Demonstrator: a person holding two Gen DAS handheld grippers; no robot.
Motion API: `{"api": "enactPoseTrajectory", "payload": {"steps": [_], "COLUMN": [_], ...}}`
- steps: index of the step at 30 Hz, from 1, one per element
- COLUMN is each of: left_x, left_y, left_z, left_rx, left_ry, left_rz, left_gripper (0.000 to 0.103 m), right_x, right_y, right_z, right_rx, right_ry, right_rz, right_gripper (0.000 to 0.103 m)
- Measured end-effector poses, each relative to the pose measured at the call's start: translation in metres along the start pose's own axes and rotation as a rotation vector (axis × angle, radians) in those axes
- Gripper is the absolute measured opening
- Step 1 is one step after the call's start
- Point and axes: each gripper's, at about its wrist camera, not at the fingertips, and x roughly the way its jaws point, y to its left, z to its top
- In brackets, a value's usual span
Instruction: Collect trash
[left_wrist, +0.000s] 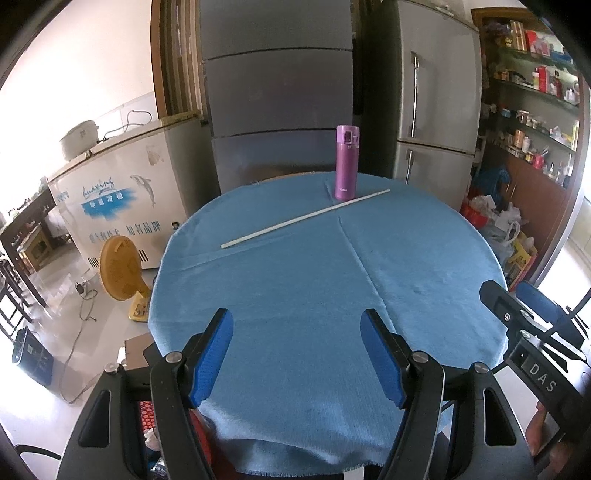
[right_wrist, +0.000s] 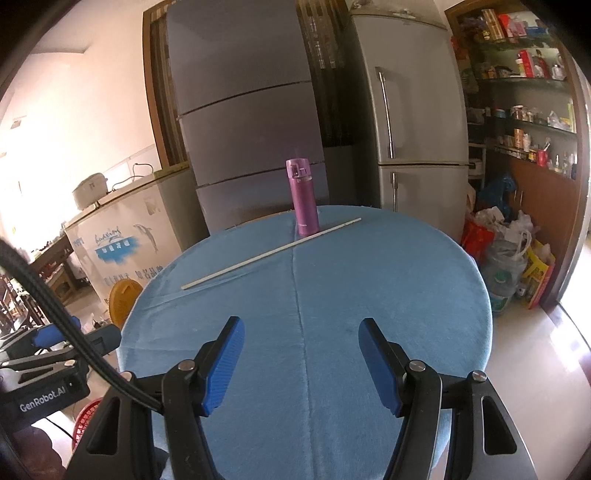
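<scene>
A round table with a blue cloth (left_wrist: 295, 288) (right_wrist: 369, 295) fills both views. A long thin white stick (left_wrist: 305, 218) (right_wrist: 271, 252) lies slantwise across its far half. A purple flask (left_wrist: 346, 162) (right_wrist: 303, 196) stands upright at the far edge, right behind the stick. My left gripper (left_wrist: 297, 356) is open and empty above the near edge of the table. My right gripper (right_wrist: 301, 363) is open and empty, also above the near part. The right gripper's body shows at the right edge of the left wrist view (left_wrist: 517, 321).
Two grey fridges (left_wrist: 277, 92) (right_wrist: 417, 122) stand behind the table. A white chest freezer (left_wrist: 122, 199) and a yellow fan (left_wrist: 120, 275) are on the left. Bags (right_wrist: 506, 251) and shelves of jars (right_wrist: 524, 122) are on the right. A red basket (right_wrist: 85, 415) sits low left.
</scene>
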Motion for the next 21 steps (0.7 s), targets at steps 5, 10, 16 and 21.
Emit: {"api": "enactPoseTrajectory", "payload": {"steps": [5,10,16,21], "left_x": [-0.010,-0.010,0.007,0.026], "left_y": [0.000,0.000,0.001,0.002], "left_z": [0.000,0.003,0.007,0.012], "left_rx": [0.001,0.000,-0.005,-0.010], "left_ry": [-0.020,-0.026,0.005,0.032], "left_rz": [0.006,0.009,0.009,0.012], "left_gripper": [0.072,0.072,0.072,0.072], "right_x": [-0.009,-0.008,0.009,0.030], "right_y": [0.002,0.001,-0.005,-0.013], "right_z": [0.000,-0.001,-0.001,-0.001], "right_rx": [-0.004,-0.005,0.009,0.023], "right_ry": [-0.016,-0.015,0.020,0.061], "right_rz": [0.010,0.011,0.000,-0.013], "right_gripper": [0.068,0.068,0.068,0.068]}}
